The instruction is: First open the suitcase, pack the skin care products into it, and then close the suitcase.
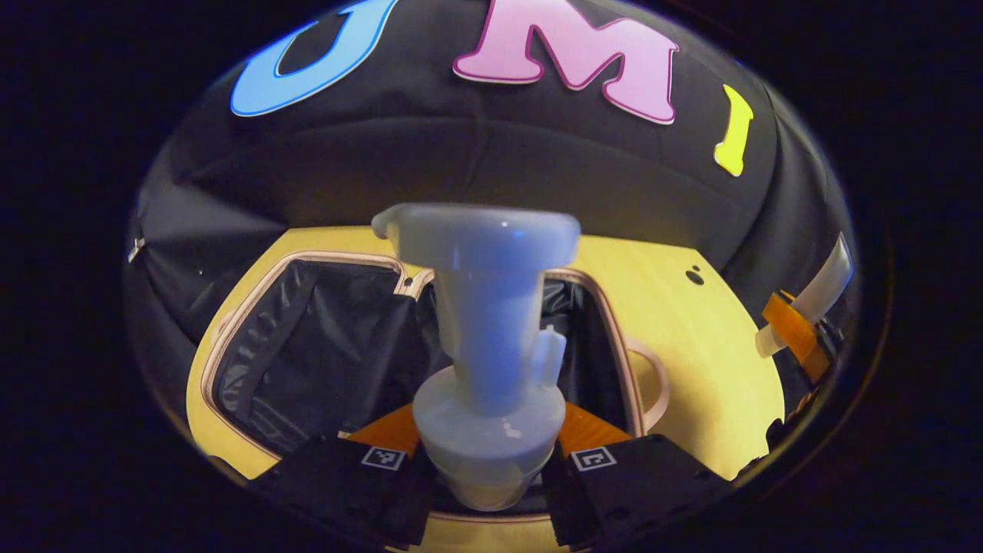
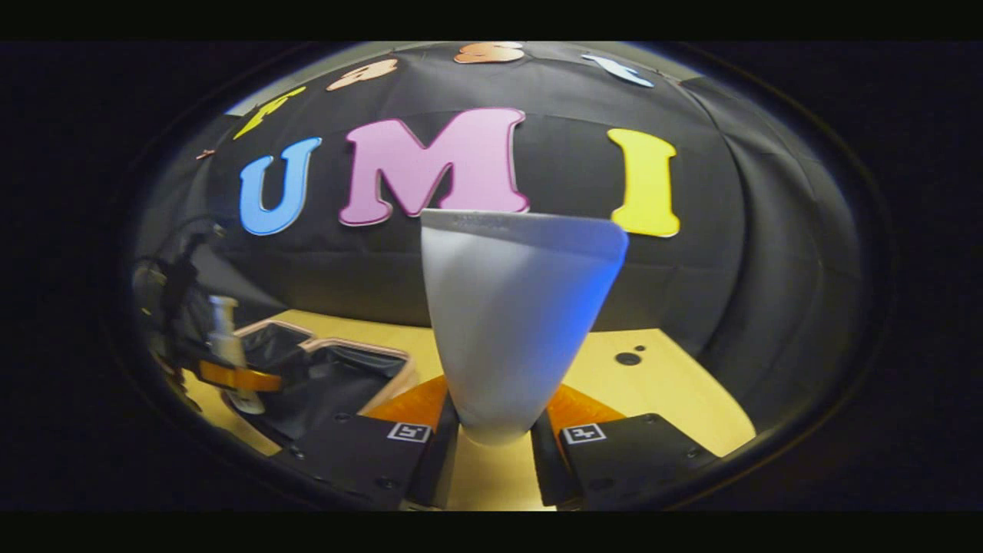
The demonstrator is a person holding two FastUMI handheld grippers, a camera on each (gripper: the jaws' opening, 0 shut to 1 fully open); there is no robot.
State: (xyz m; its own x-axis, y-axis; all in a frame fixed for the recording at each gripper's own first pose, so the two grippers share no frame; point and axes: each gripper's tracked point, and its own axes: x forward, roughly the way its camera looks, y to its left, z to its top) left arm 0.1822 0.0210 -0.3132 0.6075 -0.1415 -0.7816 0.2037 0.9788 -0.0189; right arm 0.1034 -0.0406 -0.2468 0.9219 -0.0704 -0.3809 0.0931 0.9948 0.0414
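Suitcase (image 1: 307, 361) lies open on the yellow surface (image 1: 706, 369), both black-lined halves up, so step one looks done and packing is under way. Left claw (image 1: 485, 468) clenched on a white pump bottle (image 1: 484, 338), both fingers pressing its lower body; bottle held upright w/ pump head on top, hanging above the open case, prob. so it can go straight down into the lining w/o tipping. Right claw (image 2: 494, 442) clenched on a white tube (image 2: 514, 322), fingers pinching the narrow end, flat crimped end up; held clear of the case, over bare surface beside it, likely waiting its turn. Left gripper view gives what the right can't: looks down into both halves, pink rim and side handle (image 1: 653, 384) visible, nothing seen inside yet tho the bottle hides part of the middle. Right gripper view gives the outside look: left claw (image 2: 230, 376) w/ bottle seen farther off toward the surface's left edge, above the case; also shows the case's height off the surface. Two dark holes (image 2: 630, 357) near the surface's far right corner. Judgement: early in packing; closing still to come.
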